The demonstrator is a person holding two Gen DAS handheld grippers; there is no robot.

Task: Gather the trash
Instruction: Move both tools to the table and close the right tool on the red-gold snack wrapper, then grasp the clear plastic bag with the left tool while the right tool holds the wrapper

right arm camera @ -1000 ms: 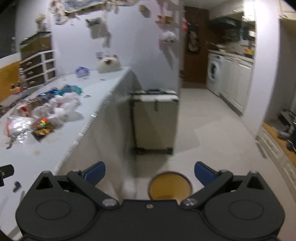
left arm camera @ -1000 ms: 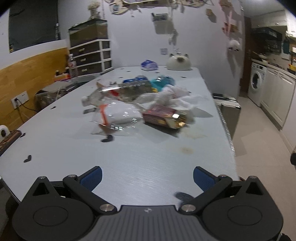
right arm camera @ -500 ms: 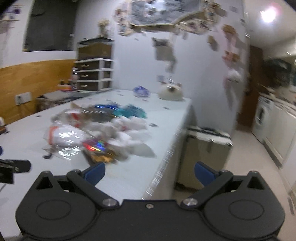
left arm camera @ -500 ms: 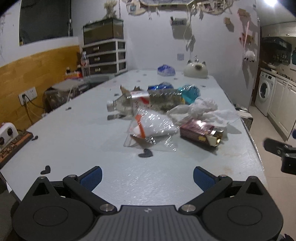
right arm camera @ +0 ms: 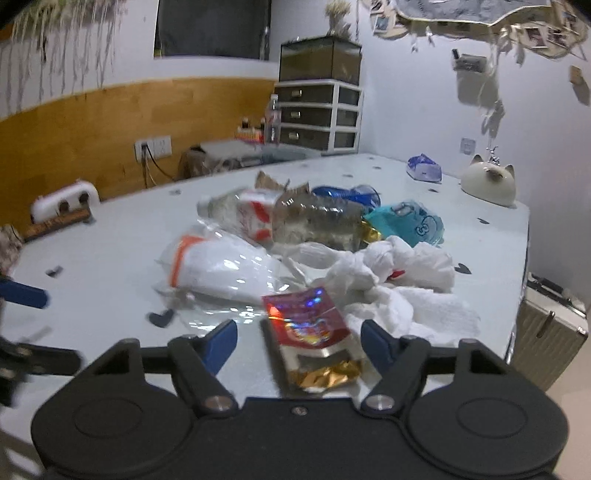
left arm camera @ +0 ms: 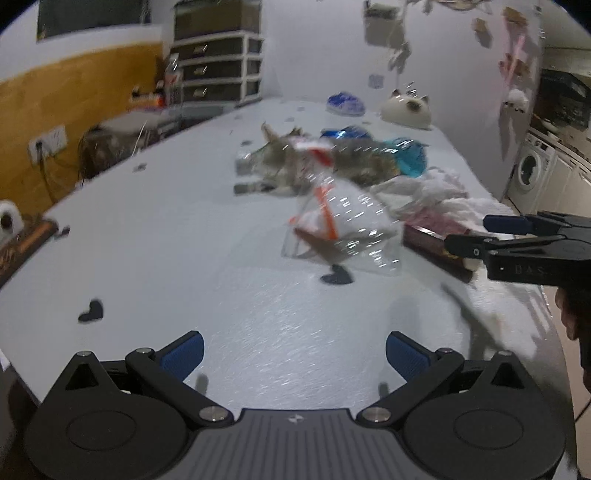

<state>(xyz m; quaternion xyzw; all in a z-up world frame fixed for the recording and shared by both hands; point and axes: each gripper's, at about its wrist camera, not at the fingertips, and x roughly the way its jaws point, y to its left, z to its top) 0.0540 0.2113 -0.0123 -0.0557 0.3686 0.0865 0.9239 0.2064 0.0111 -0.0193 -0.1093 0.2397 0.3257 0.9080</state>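
Trash heaped mid-tabletop (right arm camera: 110,236): clear plastic bag (right arm camera: 218,266), crushed bottle (right arm camera: 310,221), white tissues (right arm camera: 391,273).
Red snack packet (right arm camera: 310,332) nearest; right gripper (right arm camera: 299,341) astride it, just narrowing, not yet pinching.
Left gripper (left arm camera: 293,354) wide, empty, short of heap.

Dim room, white walls w/ wood wainscot (right arm camera: 122,122) along the left side & a dark window (right arm camera: 212,29) above. Drawer unit (right arm camera: 319,118) w/ glass tank (right arm camera: 320,59) on top in the corner. Long pale table (left arm camera: 155,254). Washing machine (left arm camera: 528,171) far right; metal case (right arm camera: 550,332) on the floor.
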